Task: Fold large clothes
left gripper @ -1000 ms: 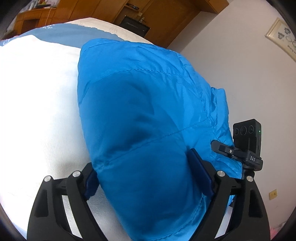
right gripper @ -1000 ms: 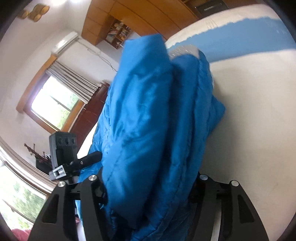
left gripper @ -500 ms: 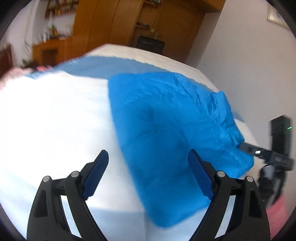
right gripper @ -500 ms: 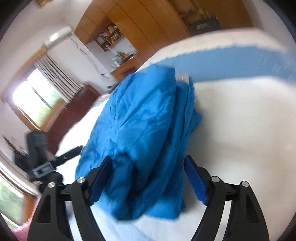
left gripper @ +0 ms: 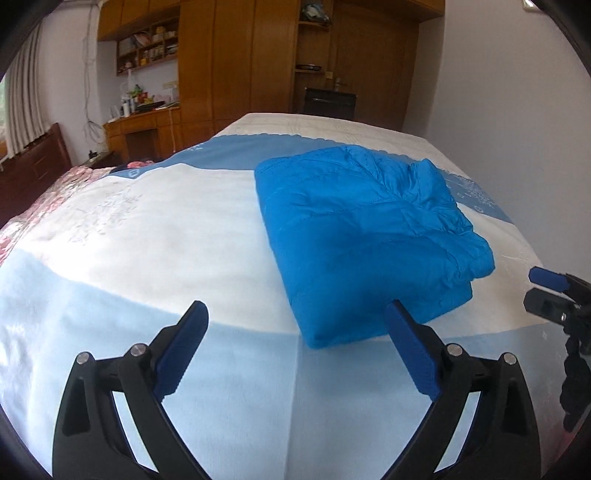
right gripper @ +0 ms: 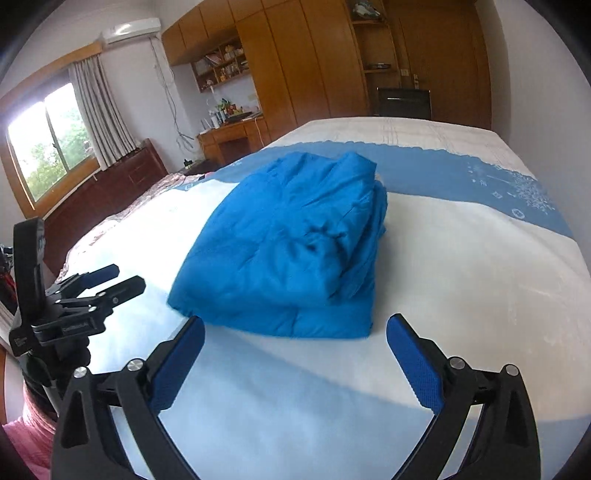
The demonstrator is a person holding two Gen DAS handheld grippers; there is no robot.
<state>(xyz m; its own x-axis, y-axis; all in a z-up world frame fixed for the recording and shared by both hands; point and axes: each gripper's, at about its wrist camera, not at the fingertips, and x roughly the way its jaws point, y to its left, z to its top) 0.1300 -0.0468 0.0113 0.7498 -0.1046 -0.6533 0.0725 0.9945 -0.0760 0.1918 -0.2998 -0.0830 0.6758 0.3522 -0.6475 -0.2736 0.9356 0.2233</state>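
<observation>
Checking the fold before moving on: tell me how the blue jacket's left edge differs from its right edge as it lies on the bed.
In the left wrist view, the blue jacket has a left edge that runs straight and smooth, one clean fold line. Its right edge is bunched and wrinkled, with separate layers showing, which the right wrist view shows stacked unevenly. Both edges rest flat on the bed, untouched by either gripper.

A bed (left gripper: 147, 229) with a white and blue cover spreads out ahead of the fingers. Beyond it stands a wooden wardrobe (right gripper: 295, 66) with open shelves (left gripper: 147, 48). Far off to the left are a cluttered desk (right gripper: 229, 129), a curtained window (right gripper: 48, 147) and an air conditioner (right gripper: 131, 27).
</observation>
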